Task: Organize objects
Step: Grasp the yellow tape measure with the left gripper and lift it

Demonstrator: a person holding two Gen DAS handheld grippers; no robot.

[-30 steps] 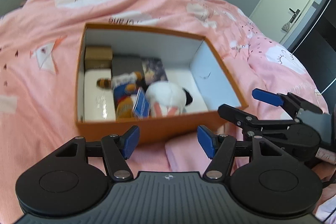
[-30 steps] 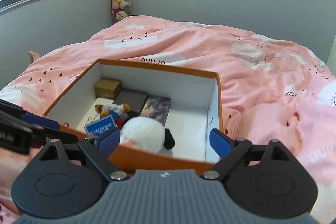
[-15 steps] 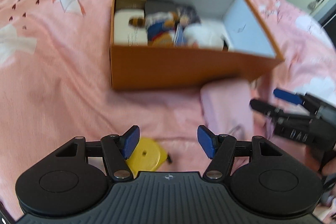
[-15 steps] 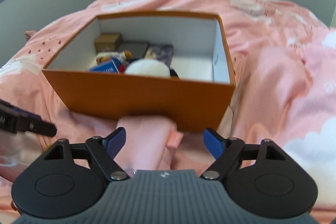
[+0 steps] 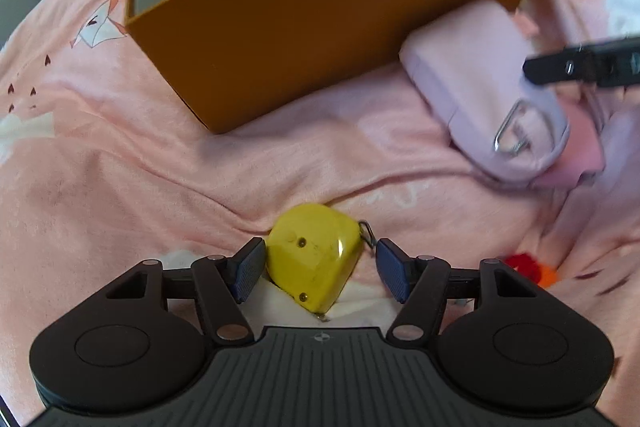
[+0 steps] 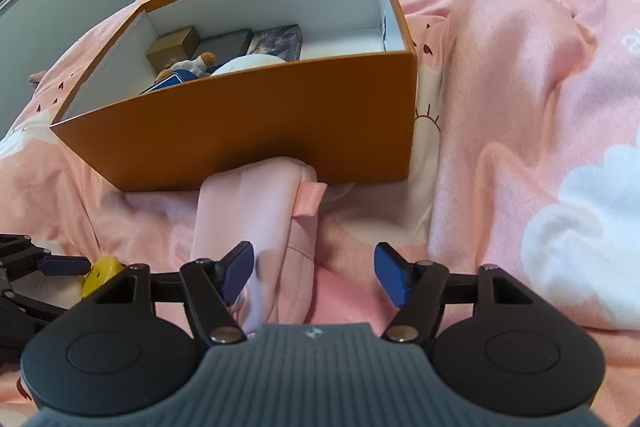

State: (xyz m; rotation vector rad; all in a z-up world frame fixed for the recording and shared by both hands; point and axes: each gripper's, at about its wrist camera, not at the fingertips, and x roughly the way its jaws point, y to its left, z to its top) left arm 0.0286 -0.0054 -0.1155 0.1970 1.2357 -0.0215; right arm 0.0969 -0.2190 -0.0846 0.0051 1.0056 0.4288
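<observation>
We were at the pick-up step, both grippers lowered onto the bed beside the orange box (image 6: 256,131), which already held a gold carton, dark flat cases and soft toys. Our left gripper (image 5: 320,273) had its fingers apart around the yellow tape measure (image 5: 316,263) lying on the pink duvet (image 5: 120,167); one blue pad sat just beside the casing, the other a little off it, so nothing was gripped yet. Our right gripper (image 6: 314,273) was closing its fingers over the near end of the pink pouch (image 6: 256,219), whose far end butted against the box wall; the pads did not yet press it. Next, we judged, each gripper needed to pinch its item firmly, lift clear of the box rim, and drop it inside.
</observation>
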